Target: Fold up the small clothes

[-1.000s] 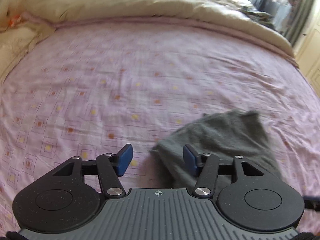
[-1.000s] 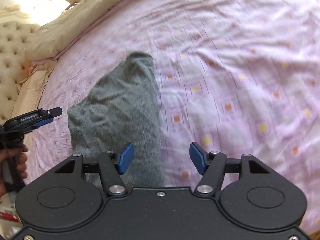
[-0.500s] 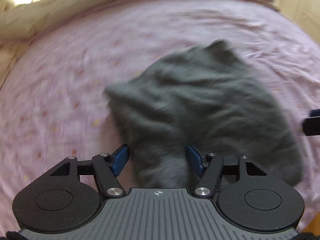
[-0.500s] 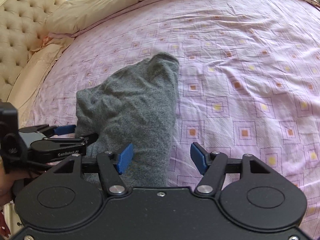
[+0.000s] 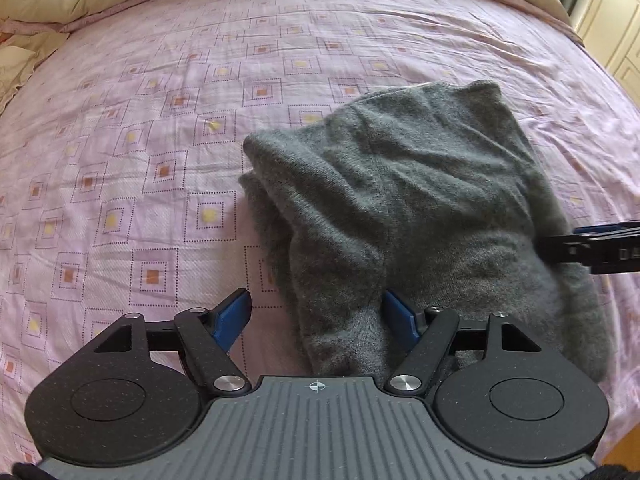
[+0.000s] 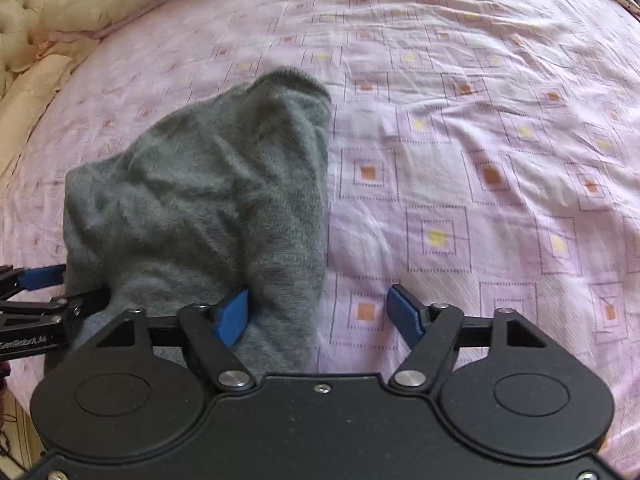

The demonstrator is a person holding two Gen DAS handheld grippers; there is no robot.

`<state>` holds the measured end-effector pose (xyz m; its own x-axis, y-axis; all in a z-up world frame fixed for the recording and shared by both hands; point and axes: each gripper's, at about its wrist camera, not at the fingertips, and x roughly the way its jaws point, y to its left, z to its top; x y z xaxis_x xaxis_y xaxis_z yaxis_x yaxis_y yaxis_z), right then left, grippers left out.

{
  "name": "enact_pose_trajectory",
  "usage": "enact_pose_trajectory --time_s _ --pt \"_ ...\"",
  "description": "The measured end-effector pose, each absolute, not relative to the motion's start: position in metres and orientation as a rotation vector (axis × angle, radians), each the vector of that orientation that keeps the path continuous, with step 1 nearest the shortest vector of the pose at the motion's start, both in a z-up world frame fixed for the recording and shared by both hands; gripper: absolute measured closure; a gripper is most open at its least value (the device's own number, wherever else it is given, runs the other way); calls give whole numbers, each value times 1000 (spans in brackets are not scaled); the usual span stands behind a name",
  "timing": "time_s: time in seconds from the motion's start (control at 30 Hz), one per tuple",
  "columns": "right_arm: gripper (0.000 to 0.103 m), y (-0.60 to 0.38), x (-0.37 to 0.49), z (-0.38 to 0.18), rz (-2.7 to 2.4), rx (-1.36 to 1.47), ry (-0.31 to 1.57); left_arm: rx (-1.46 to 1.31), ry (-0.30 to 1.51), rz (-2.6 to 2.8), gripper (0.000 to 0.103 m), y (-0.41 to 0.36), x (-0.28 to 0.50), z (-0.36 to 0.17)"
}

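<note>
Grey knit garment [image 5: 408, 200] lies rumpled on the pink patterned bedsheet [image 5: 160, 140], bunched into soft ridges, not spread flat, with its near end reaching toward the edge of the bed where both tools wait. Which kind of garment it is I cannot tell; its far end rises in a rounded hump.

The left gripper [image 5: 316, 316] has its blue pads wide apart, straddling the garment's near left portion: the right pad sits against or over the knit, the left one over bare sheet. Nothing is clamped. The right gripper [image 6: 320, 314] is equally spread at the garment's near right edge, its left pad pressed into the wool and its right pad over the sheet; it too holds nothing. In each wrist view the other tool shows at the frame's side, level with the same near end.

This looks like a set-up for a two-handed pinch: each tool takes one near corner so the cloth can be lifted, shaken flat and laid out before any fold. The folding proper seems not yet begun. With loose, thick knit, a pad may catch several layers at once.
</note>
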<state>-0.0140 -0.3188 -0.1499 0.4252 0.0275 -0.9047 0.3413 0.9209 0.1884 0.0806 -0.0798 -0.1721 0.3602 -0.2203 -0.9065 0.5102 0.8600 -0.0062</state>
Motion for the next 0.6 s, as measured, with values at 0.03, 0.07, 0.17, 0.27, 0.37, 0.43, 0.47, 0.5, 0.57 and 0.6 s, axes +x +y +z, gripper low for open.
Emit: enact_pose_trajectory --time_s 0.03,0.07,0.17,0.27,0.37,0.43,0.47,0.5,0.57,0.6 --pt "27 -317 -13 -149 -201 355 1123 293 1112 -479 30 -80 82 -173" --pt "27 -316 -13 -148 -201 344 1125 286 1118 -477 29 -80 83 -173" --pt "27 -317 -15 -136 -216 352 1091 263 1133 -472 26 -77 85 -174" --pt "27 -321 -6 -131 -237 322 1065 244 1147 -472 26 -75 88 -175" --pt "27 -329 19 -135 -260 316 1081 235 1159 -476 25 -75 90 -176" --pt "27 -333 39 -138 -291 308 1084 233 1167 -480 25 -74 92 -176" --pt "27 -337 50 -140 -303 308 1092 231 1171 -483 24 -74 93 -176" --pt "27 -340 59 -142 -312 313 1101 230 1175 -484 24 -73 93 -177" --pt "27 -347 75 -144 -329 331 1104 229 1178 -486 23 -73 94 -177" --pt "27 -350 81 -143 -342 338 1096 229 1180 -485 22 -73 95 -178"
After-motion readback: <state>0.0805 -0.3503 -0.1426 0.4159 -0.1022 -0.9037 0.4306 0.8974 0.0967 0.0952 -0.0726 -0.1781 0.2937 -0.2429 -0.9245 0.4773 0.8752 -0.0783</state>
